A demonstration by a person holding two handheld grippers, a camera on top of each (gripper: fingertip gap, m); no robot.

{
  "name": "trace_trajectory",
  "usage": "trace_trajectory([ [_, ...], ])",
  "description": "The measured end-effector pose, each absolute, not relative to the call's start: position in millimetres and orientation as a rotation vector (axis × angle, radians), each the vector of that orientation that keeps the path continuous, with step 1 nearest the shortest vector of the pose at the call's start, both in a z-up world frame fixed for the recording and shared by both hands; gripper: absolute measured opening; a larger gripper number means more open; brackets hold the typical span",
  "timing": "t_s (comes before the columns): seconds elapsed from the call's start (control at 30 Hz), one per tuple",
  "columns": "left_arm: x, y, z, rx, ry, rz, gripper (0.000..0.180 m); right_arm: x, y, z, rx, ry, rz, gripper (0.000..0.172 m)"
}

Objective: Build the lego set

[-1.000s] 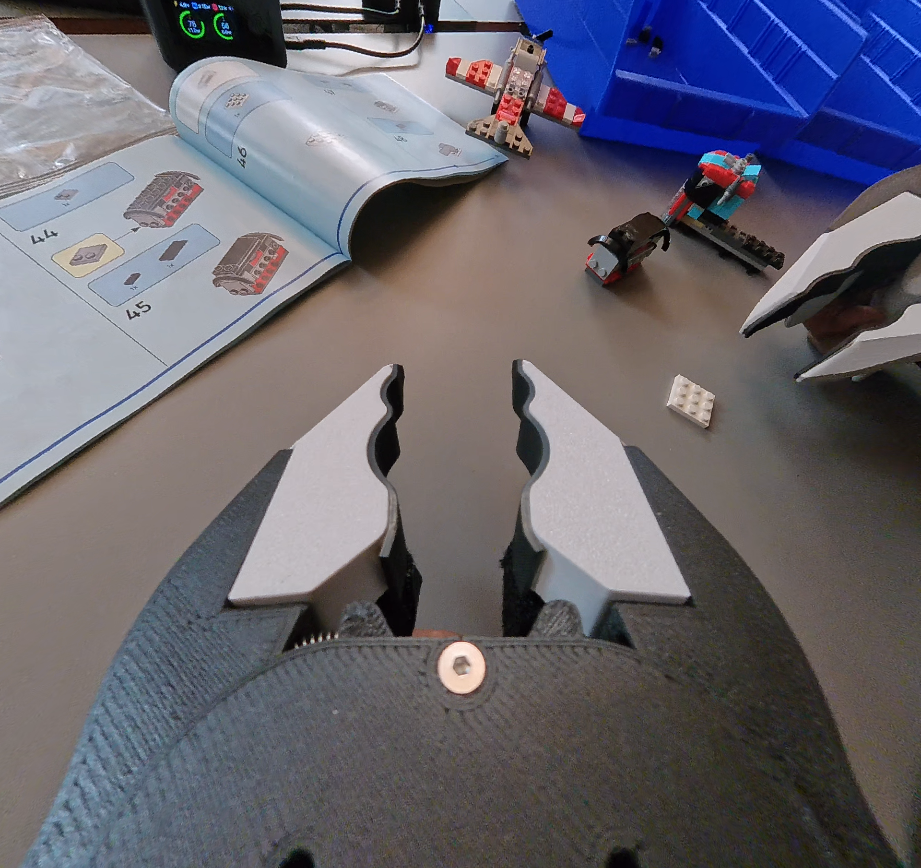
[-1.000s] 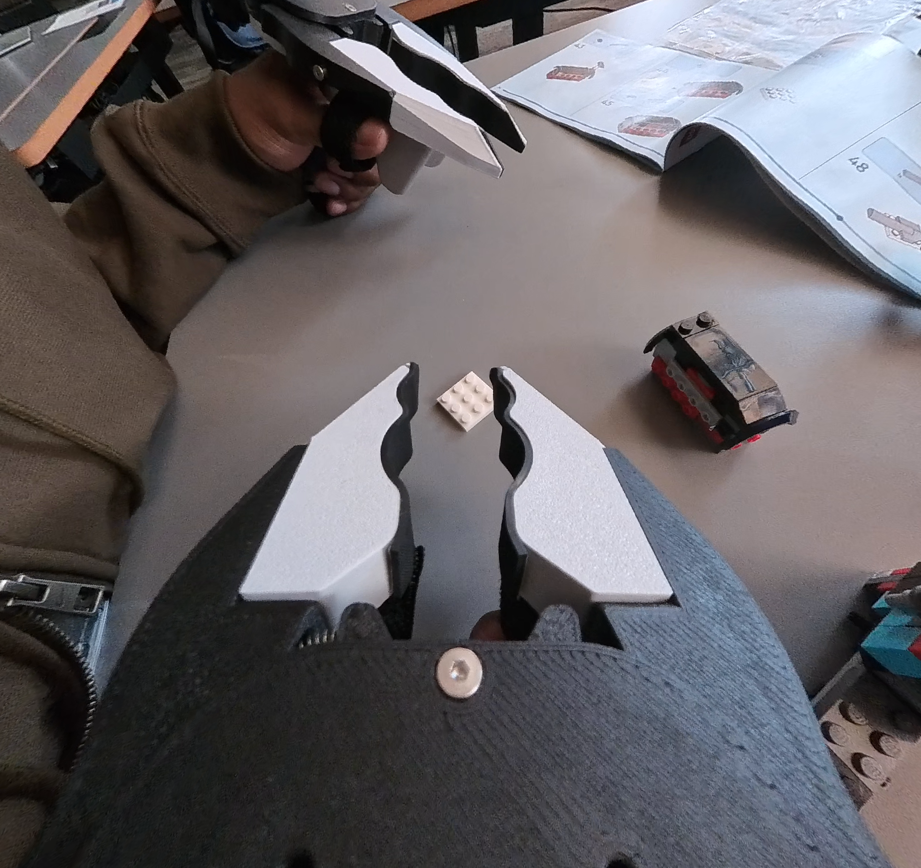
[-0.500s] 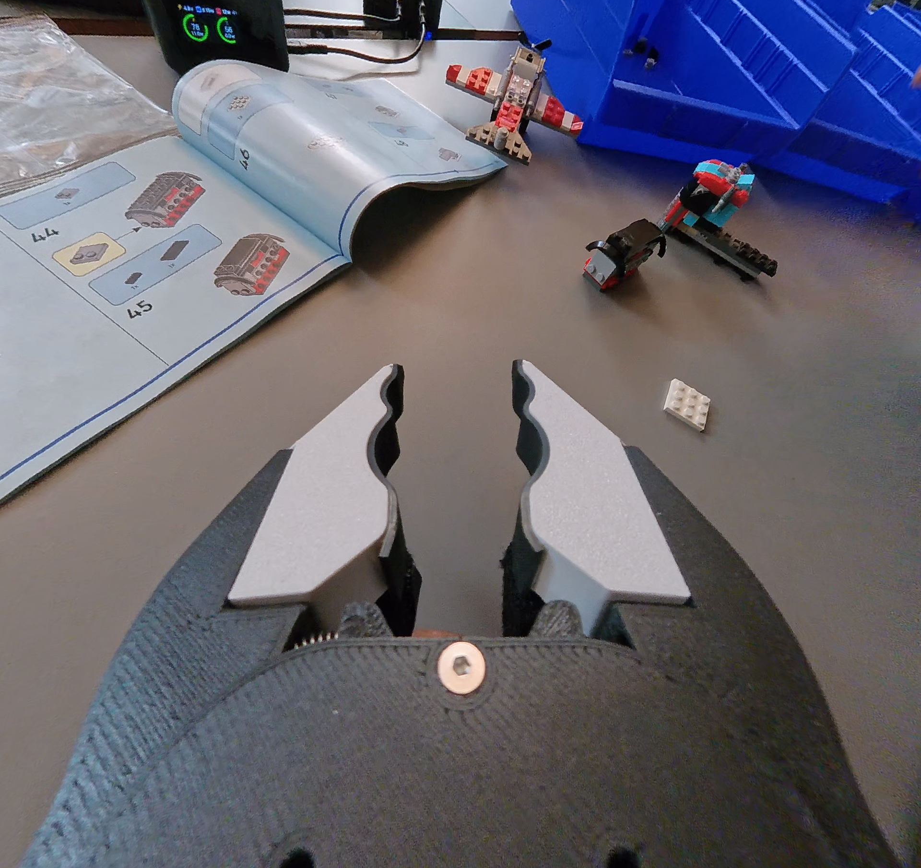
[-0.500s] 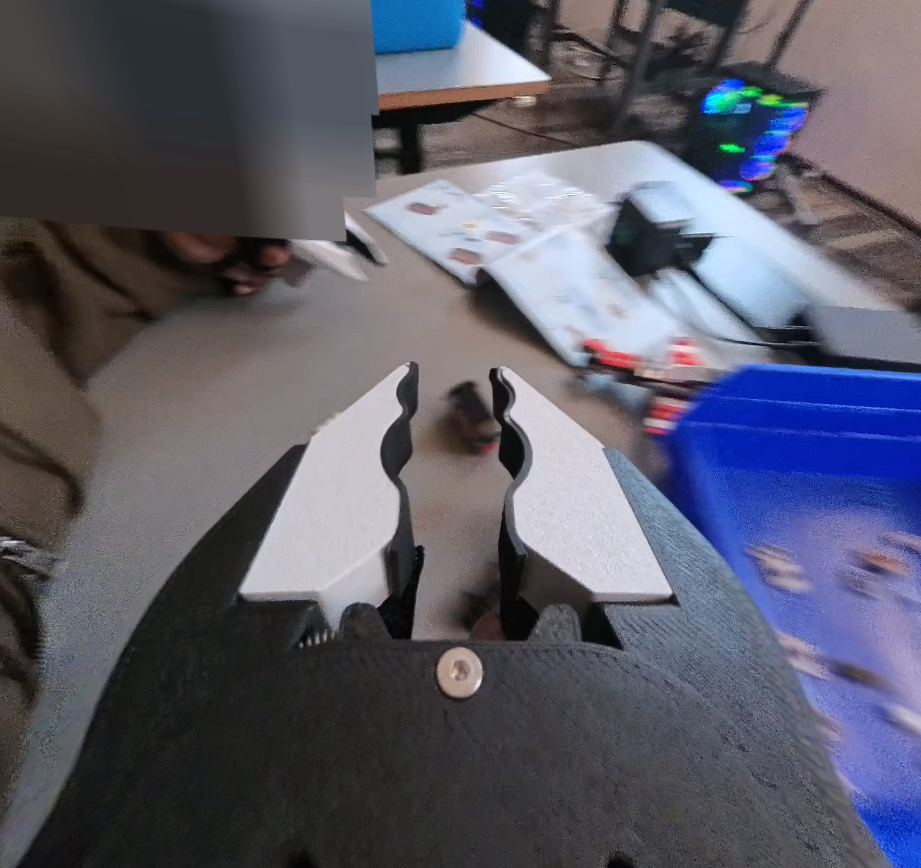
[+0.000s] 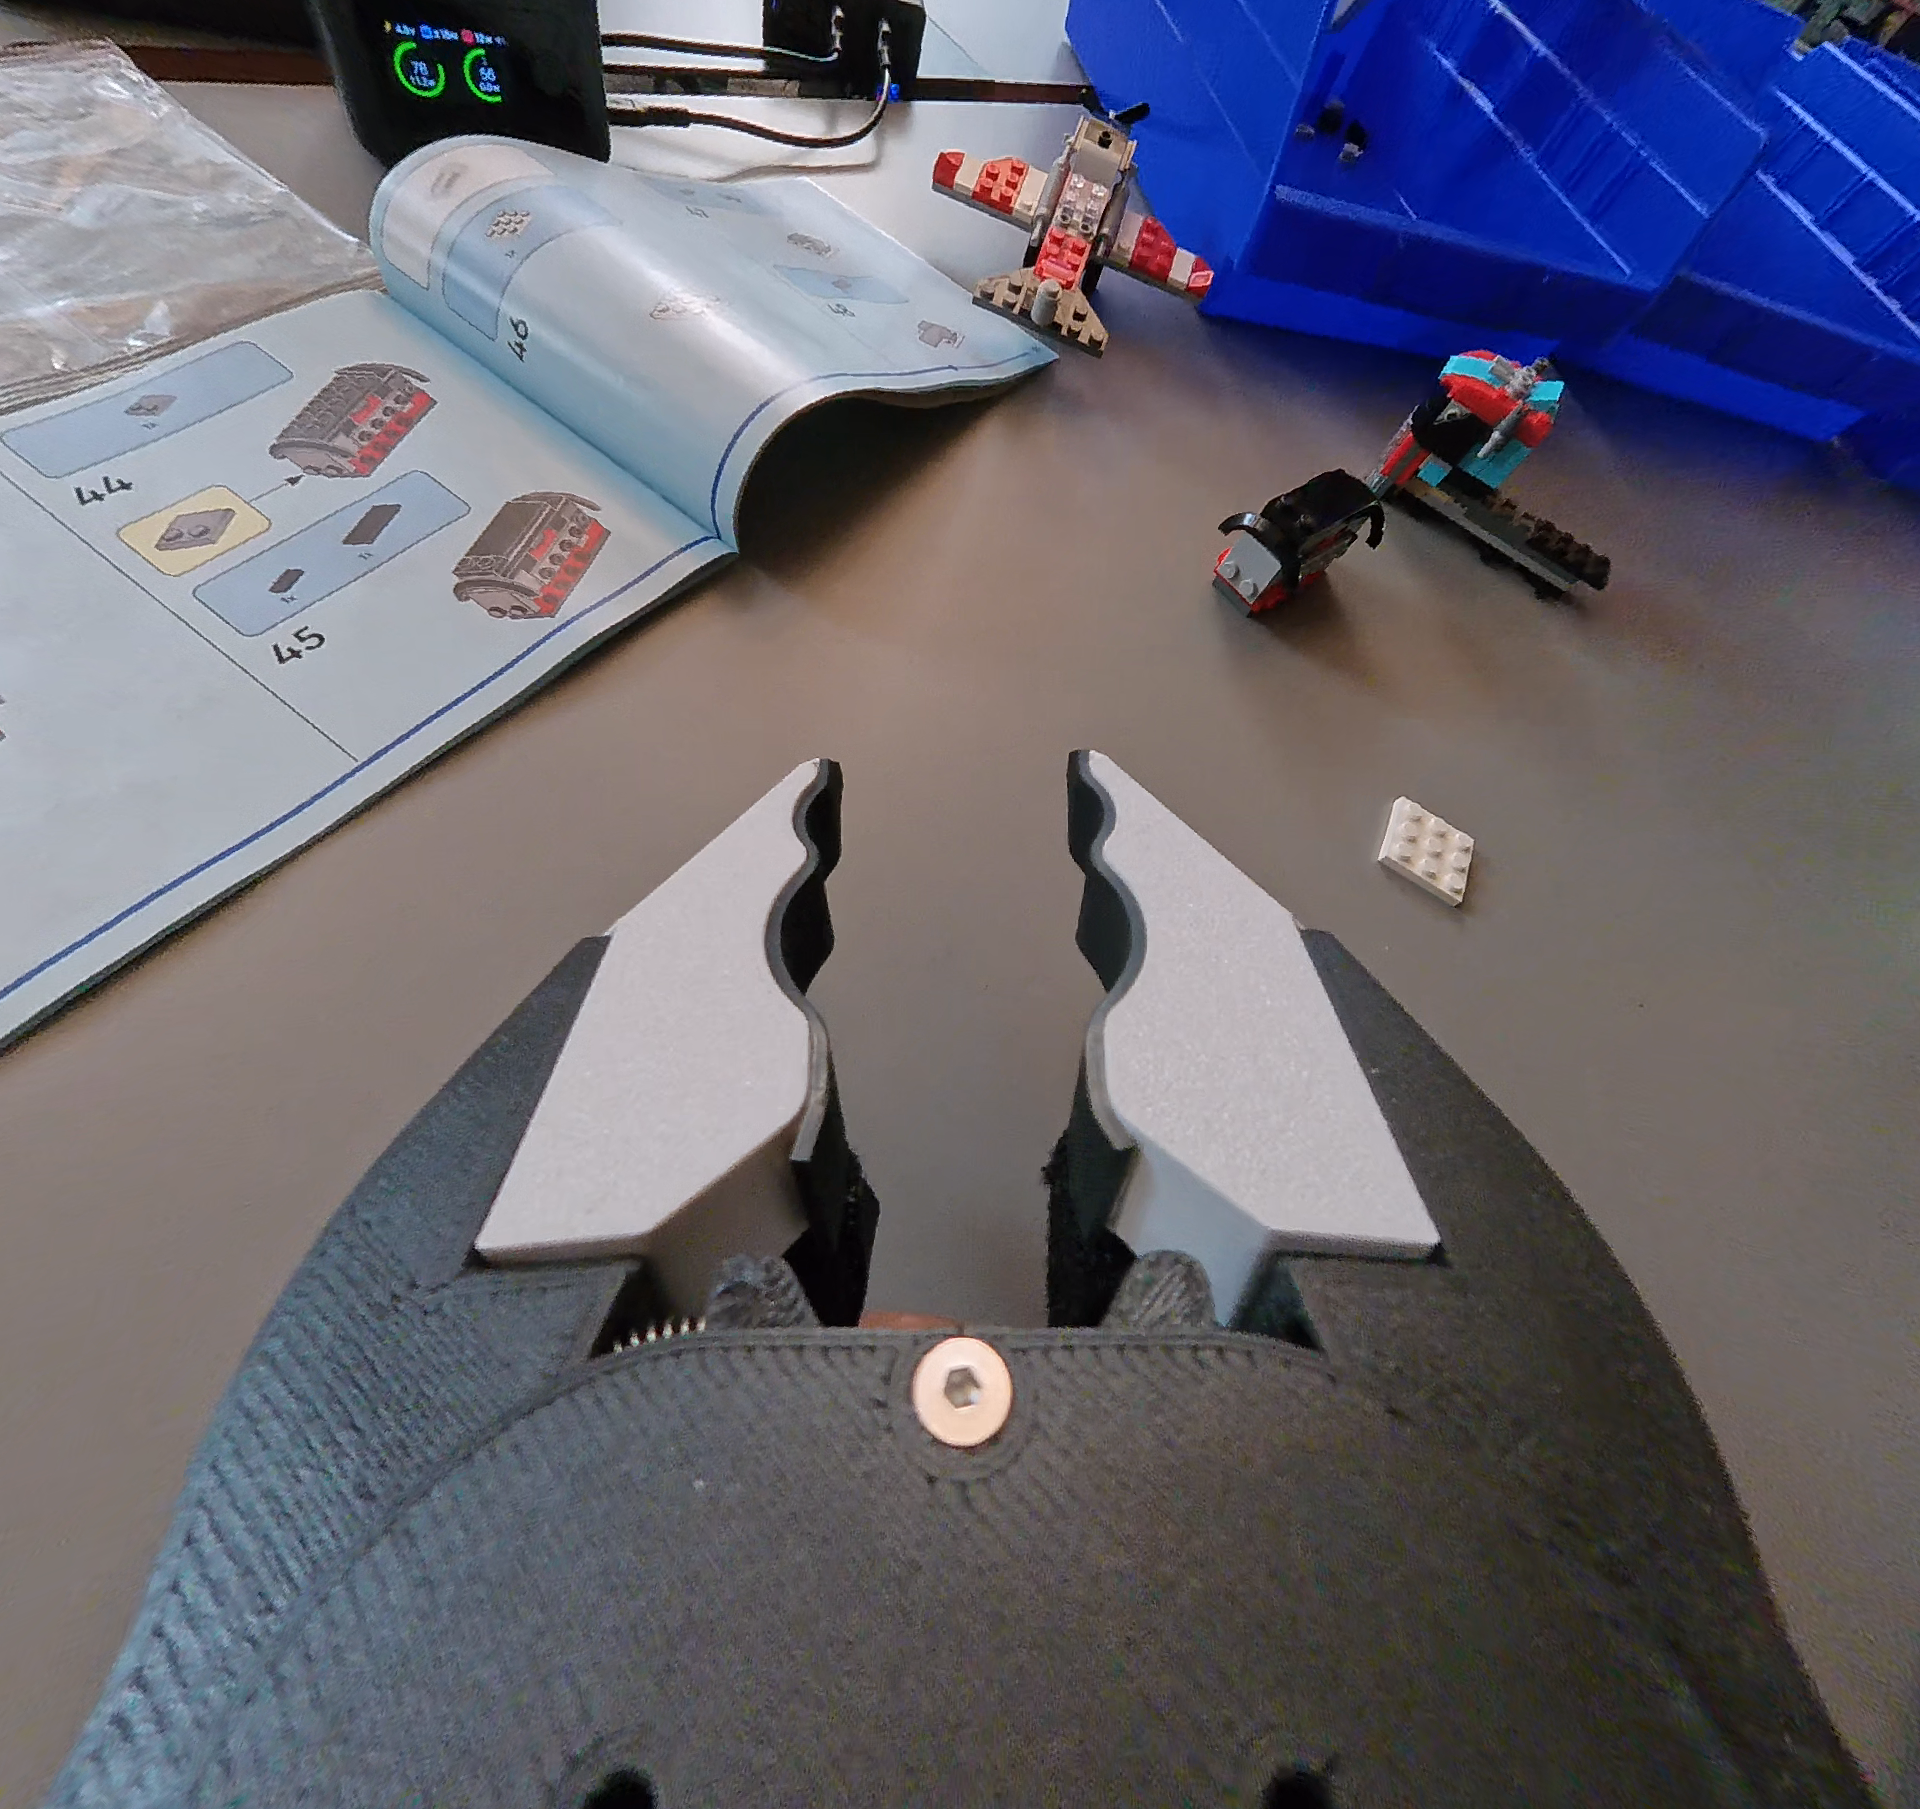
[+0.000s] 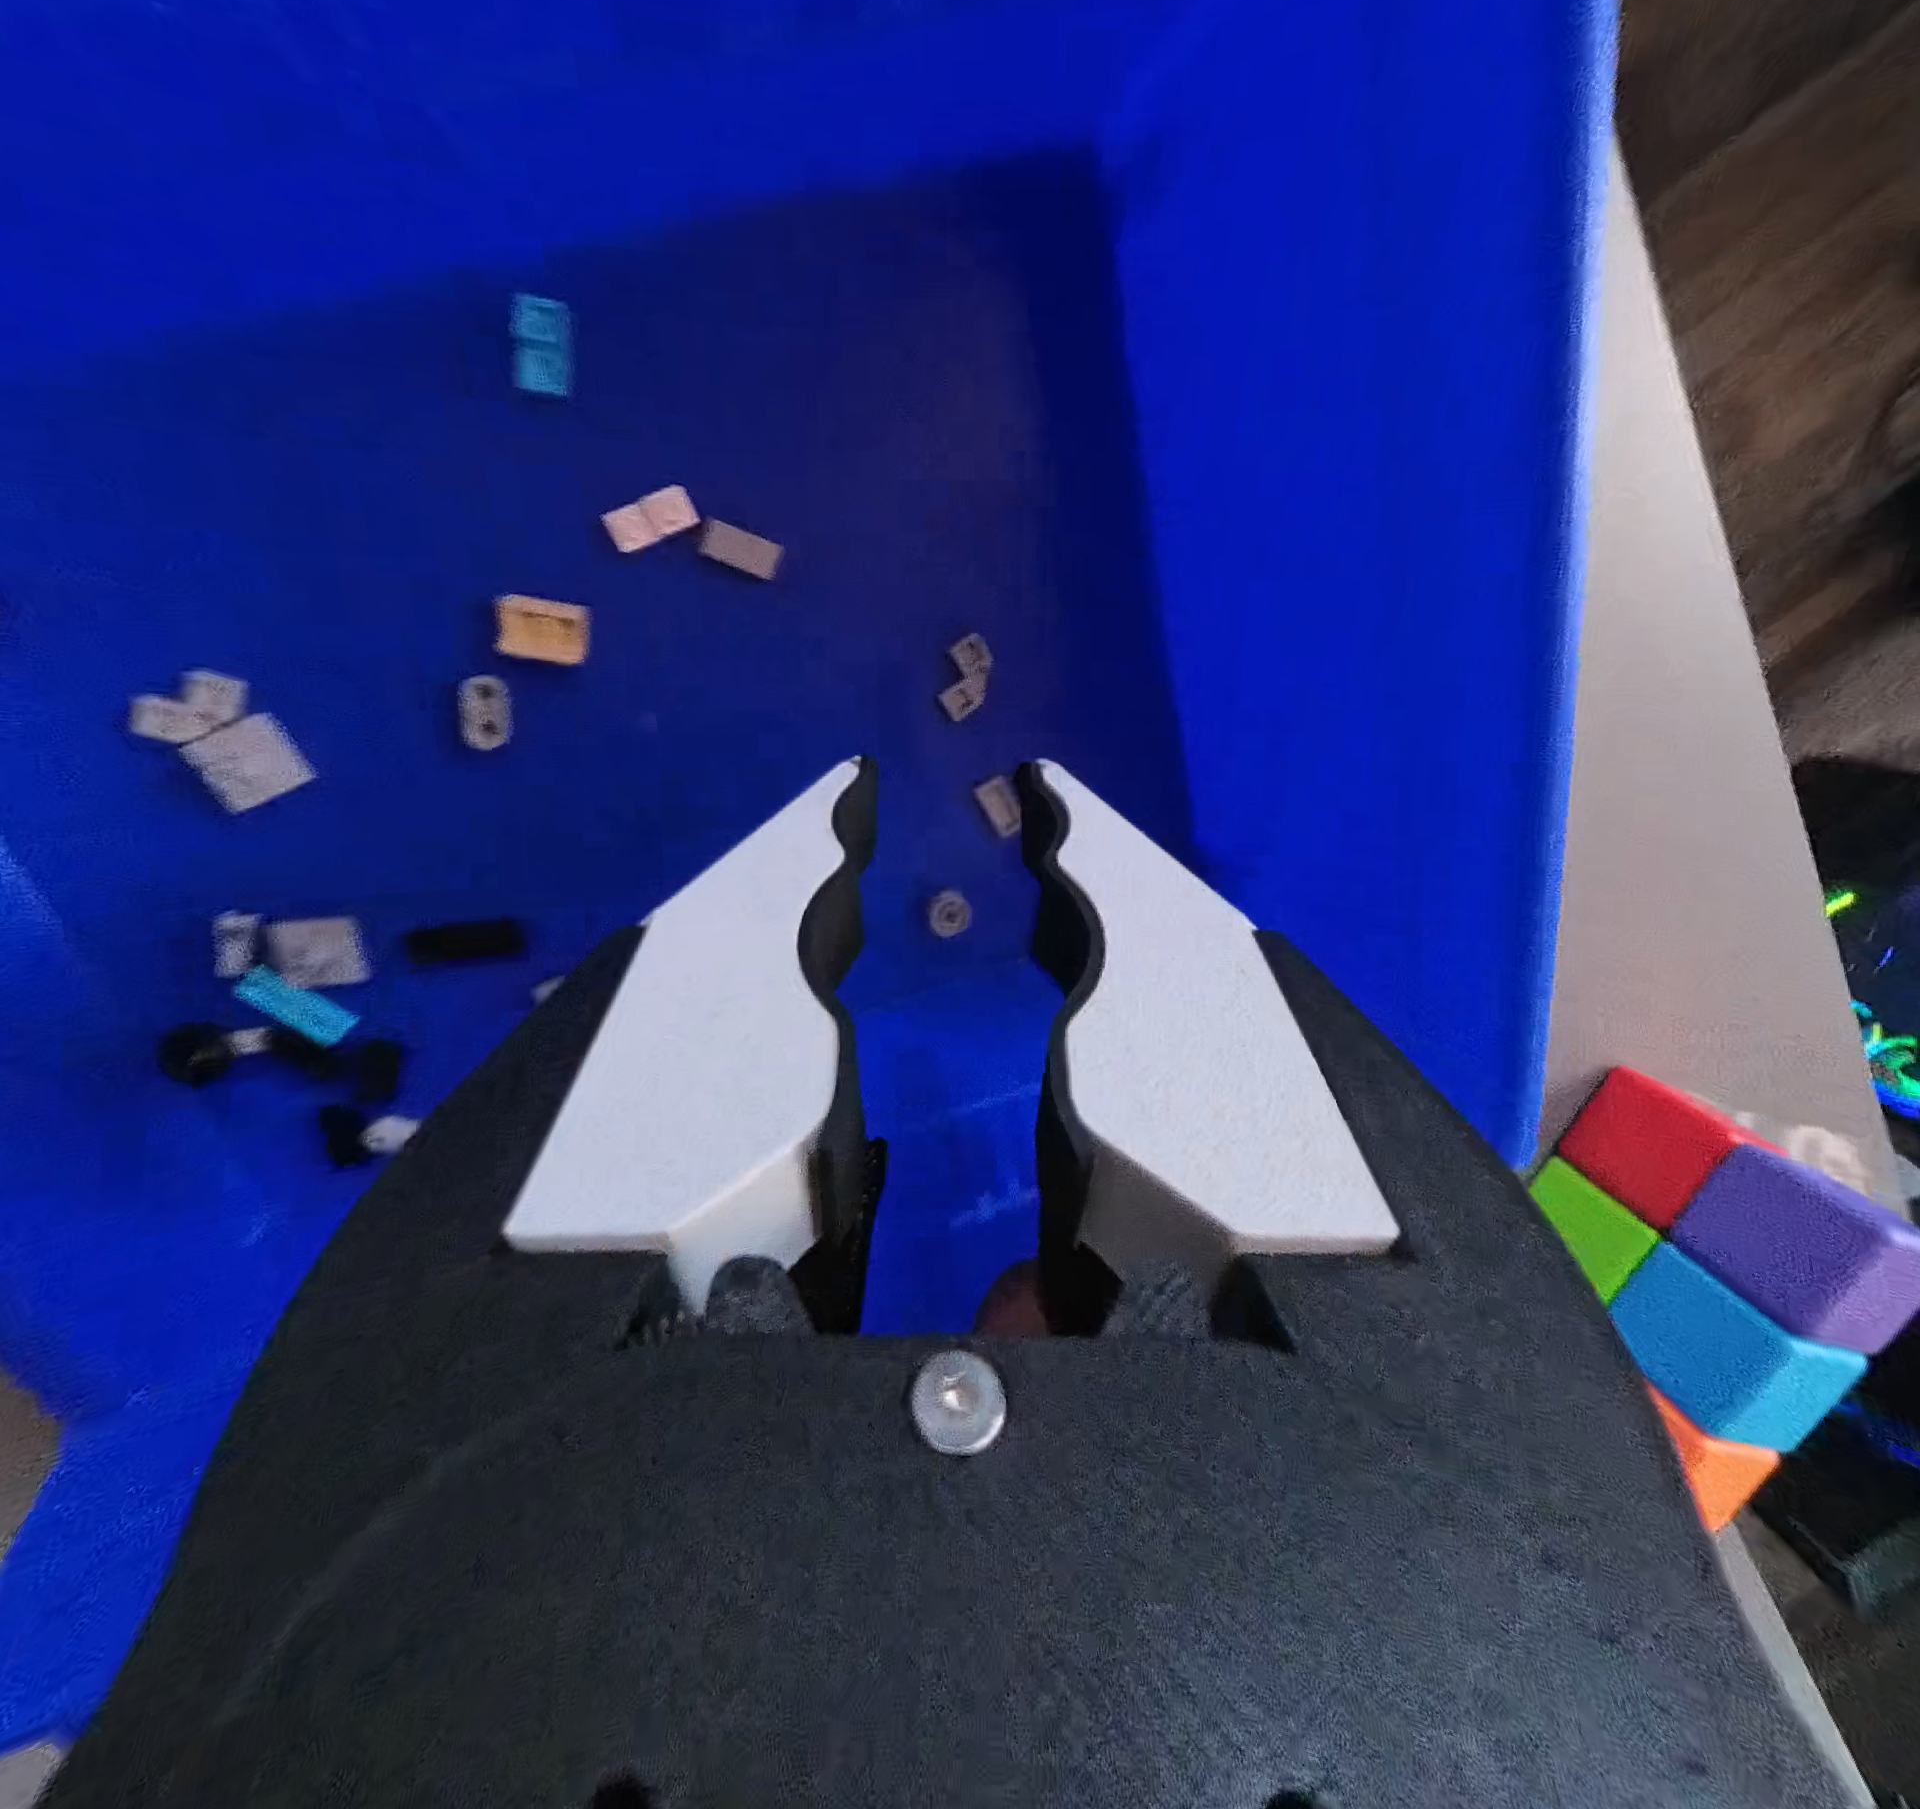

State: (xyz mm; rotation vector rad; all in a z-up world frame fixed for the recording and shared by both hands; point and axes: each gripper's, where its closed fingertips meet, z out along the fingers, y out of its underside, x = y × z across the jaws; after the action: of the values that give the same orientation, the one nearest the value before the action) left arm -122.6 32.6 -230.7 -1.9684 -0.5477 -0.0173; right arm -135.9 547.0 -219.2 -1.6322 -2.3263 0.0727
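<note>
We see the left gripper (image 5: 954,762) low over the grey counter (image 5: 935,637) with its jaws standing wide apart and only bare counter between them. Nearest to it, to the right, lies one small white studded plate (image 5: 1428,849), well clear of the fingertips. Farther off to the right we count two small brick models on the counter: a black-and-red one (image 5: 1288,549) and, just behind it, a red-and-teal one on a dark base (image 5: 1481,434). A third model, a red-and-white plane (image 5: 1070,221), sits far, beside the blue bins (image 5: 1455,201). To the left one open instruction booklet (image 5: 416,471) lies flat, with a clear plastic bag (image 5: 135,201) beyond it and a black device with a lit screen (image 5: 457,34) at the far edge. The right gripper (image 6: 948,767) hangs over the inside of one blue bin (image 6: 1351,409), its jaws narrowly parted and gripping nothing (the view is somewhat blurred); loose small pieces lie scattered on the bin floor below, among them one tan piece (image 6: 541,629) and two teal ones (image 6: 541,344). Right of the bin sits a stack of coloured blocks (image 6: 1725,1271).
</note>
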Motion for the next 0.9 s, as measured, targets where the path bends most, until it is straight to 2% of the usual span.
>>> trace_trajectory([
  [0.8,-122,33,-230,-1.964,-0.544,-0.020,0.045,-143,556,-265,-1.737,-2.530,-0.158,0.027],
  [0.9,-122,33,-230,-1.966,-0.543,-0.019,0.045,-145,553,-266,-1.733,-2.544,-0.150,0.021],
])
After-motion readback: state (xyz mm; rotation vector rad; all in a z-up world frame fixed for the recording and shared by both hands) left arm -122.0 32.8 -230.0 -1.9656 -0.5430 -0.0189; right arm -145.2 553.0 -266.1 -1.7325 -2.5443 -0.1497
